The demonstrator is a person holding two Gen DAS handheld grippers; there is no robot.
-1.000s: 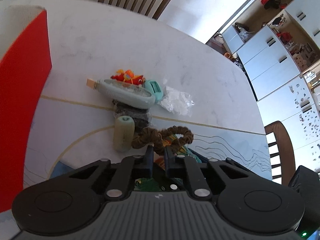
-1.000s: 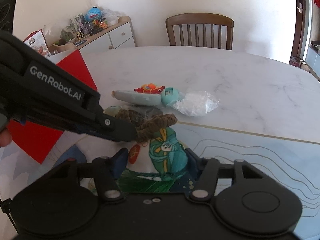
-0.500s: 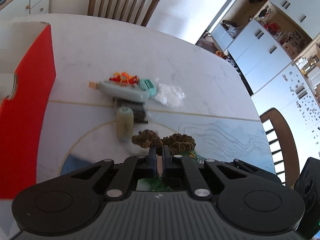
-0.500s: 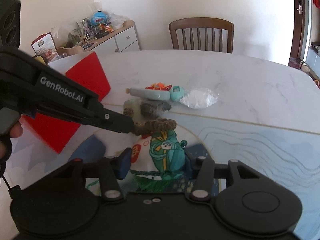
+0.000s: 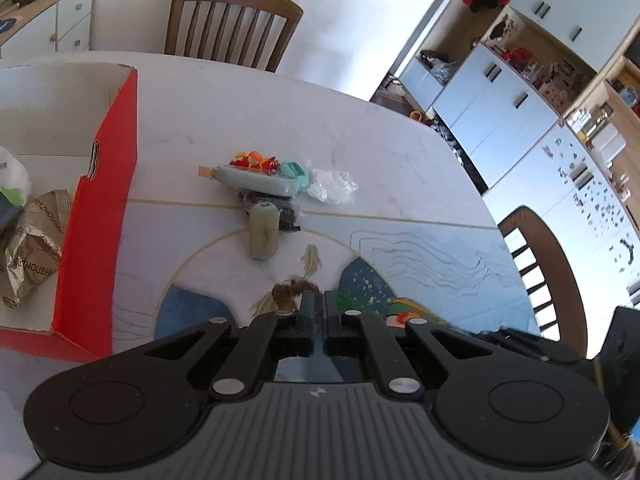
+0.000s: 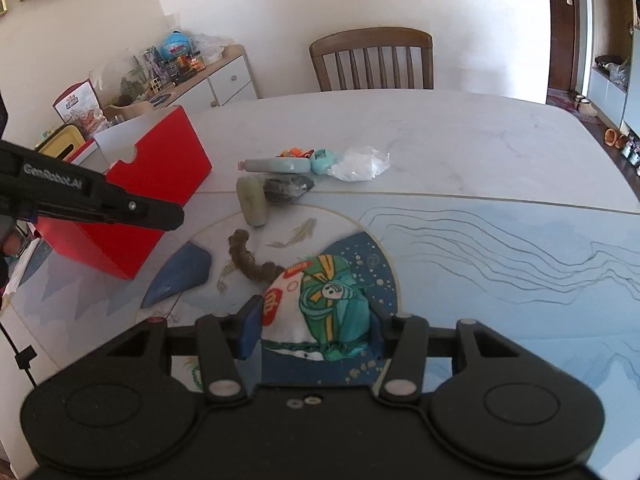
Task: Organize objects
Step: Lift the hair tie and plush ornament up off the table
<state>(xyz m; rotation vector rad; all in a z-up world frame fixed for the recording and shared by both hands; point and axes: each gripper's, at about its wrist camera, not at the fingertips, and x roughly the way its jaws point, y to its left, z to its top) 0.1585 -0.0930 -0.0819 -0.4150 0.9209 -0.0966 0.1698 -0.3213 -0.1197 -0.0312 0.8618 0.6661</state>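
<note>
Right wrist view shows the right gripper (image 6: pixel 310 330) at the bottom centre, its jaws partly open and pressed on both sides of a green and white printed pouch (image 6: pixel 320 308), while a brown scrunchie (image 6: pixel 250 264) lies on the table mat (image 6: pixel 500 280) just left of the pouch, touching it. Left wrist view shows the left gripper (image 5: pixel 314 308) with its jaws fully closed and holding nothing, the scrunchie just beyond its tips. A red box (image 5: pixel 100 208) stands at the left of this frame, and a small pile of objects (image 5: pixel 268 192) lies near the centre.
</note>
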